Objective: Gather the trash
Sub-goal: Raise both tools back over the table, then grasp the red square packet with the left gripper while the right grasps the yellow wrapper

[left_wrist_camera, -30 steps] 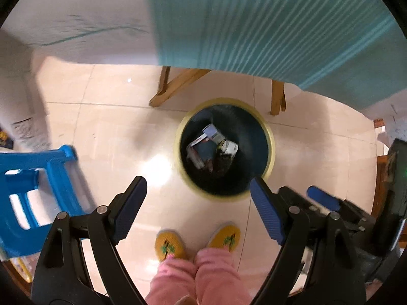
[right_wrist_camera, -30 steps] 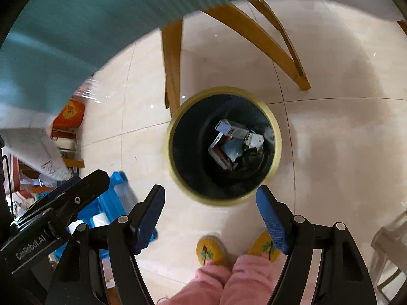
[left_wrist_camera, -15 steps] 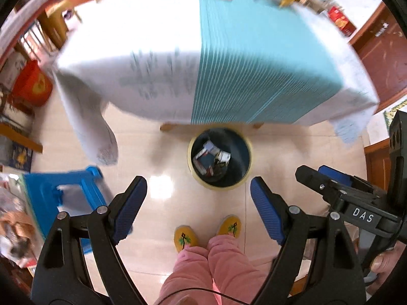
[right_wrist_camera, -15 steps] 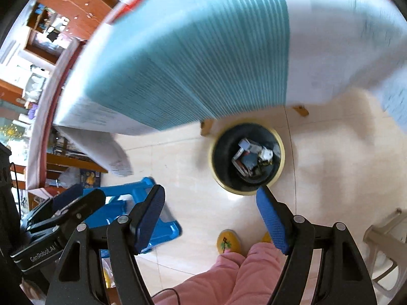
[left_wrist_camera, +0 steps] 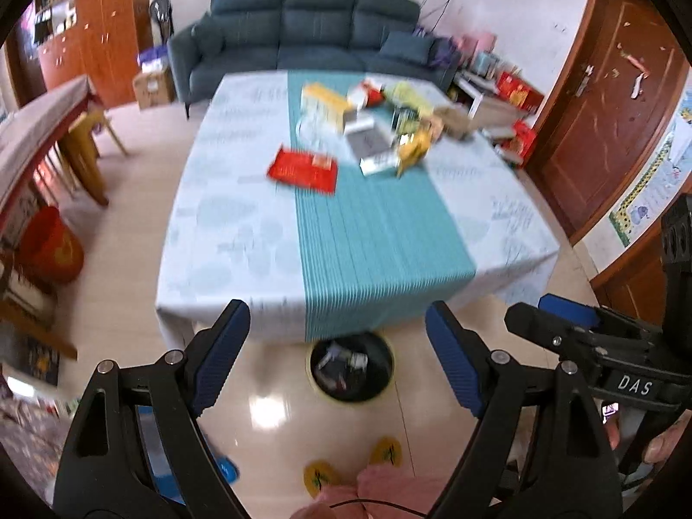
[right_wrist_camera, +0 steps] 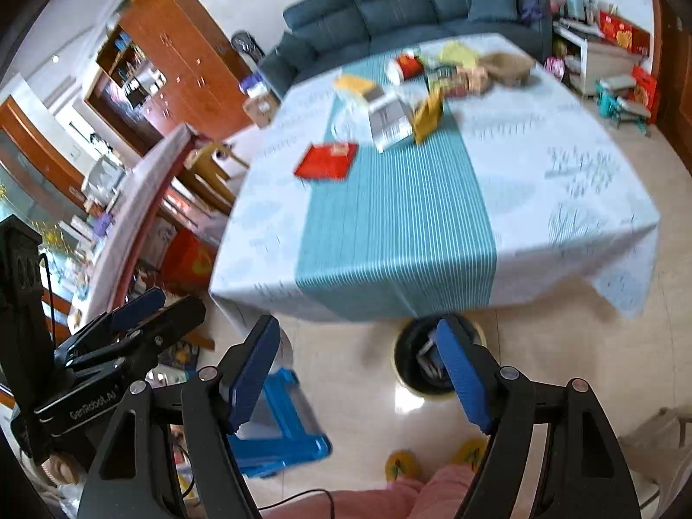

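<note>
A dark trash bin with a yellow rim stands on the floor under the table's near edge, with several pieces of trash inside; it also shows in the right wrist view. The table has a white and teal cloth. On it lie a red packet, a yellow wrapper, white boxes and more packaging at the far end. My left gripper is open and empty, high above the bin. My right gripper is open and empty beside it.
A blue plastic stool stands on the floor to the left. The person's pink trousers and yellow slippers are below. A dark sofa is behind the table, a red bucket at left, a brown door at right.
Both grippers have risen from close above the bin to well above table height and tilted up, so the tabletop and room have come into view. Both stay open and empty.
</note>
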`<act>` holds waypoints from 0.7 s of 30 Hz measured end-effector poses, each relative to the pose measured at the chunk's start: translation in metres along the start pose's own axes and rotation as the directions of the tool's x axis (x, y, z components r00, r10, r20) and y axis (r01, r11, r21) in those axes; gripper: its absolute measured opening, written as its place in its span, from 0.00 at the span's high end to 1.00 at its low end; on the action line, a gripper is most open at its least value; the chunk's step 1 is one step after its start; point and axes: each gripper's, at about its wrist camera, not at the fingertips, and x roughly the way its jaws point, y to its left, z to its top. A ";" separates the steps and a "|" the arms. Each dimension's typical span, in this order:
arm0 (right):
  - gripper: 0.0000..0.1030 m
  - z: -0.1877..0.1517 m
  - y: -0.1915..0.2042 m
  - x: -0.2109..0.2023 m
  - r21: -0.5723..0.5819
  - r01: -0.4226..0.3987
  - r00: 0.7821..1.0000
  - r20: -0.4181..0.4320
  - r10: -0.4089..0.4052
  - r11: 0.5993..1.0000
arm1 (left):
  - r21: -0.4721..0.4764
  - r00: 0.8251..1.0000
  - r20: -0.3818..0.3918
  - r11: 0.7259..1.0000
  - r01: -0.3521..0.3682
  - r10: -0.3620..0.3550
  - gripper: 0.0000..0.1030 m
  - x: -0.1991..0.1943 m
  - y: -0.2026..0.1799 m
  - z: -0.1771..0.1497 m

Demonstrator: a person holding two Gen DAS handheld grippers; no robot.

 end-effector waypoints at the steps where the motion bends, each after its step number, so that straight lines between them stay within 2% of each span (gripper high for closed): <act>1: 0.26 0.004 0.001 -0.004 -0.001 0.000 1.000 0.012 0.000 1.000 | 0.001 1.000 0.014 1.000 0.003 -0.003 0.21 -0.006 -0.001 0.006; 5: 0.26 0.020 0.007 -0.009 -0.010 0.023 0.999 0.045 -0.022 1.000 | 0.008 0.999 0.051 1.000 0.000 0.000 0.21 -0.015 -0.003 0.029; 10: 0.26 0.044 0.003 0.000 -0.023 0.054 0.997 0.063 -0.053 0.998 | 0.000 0.999 0.041 1.000 -0.019 0.019 0.21 -0.011 0.000 0.053; 12: 0.26 0.057 0.000 0.005 -0.036 0.062 0.996 0.067 -0.059 0.997 | -0.011 1.000 0.003 1.000 -0.022 0.022 0.25 0.002 0.004 0.062; 13: 0.26 0.065 -0.002 0.010 -0.042 0.062 0.996 0.064 -0.059 0.997 | -0.022 1.000 -0.017 1.000 -0.014 0.013 0.32 0.010 0.007 0.065; 17: 0.26 0.101 -0.018 0.040 -0.063 0.057 0.998 0.042 -0.055 0.996 | -0.109 0.995 -0.095 0.994 -0.001 -0.009 0.34 0.050 0.023 0.079; 21: 0.26 0.150 -0.044 0.085 -0.060 0.023 0.999 -0.023 -0.024 0.998 | -0.262 0.989 -0.148 0.965 -0.029 -0.010 0.34 0.099 0.046 0.097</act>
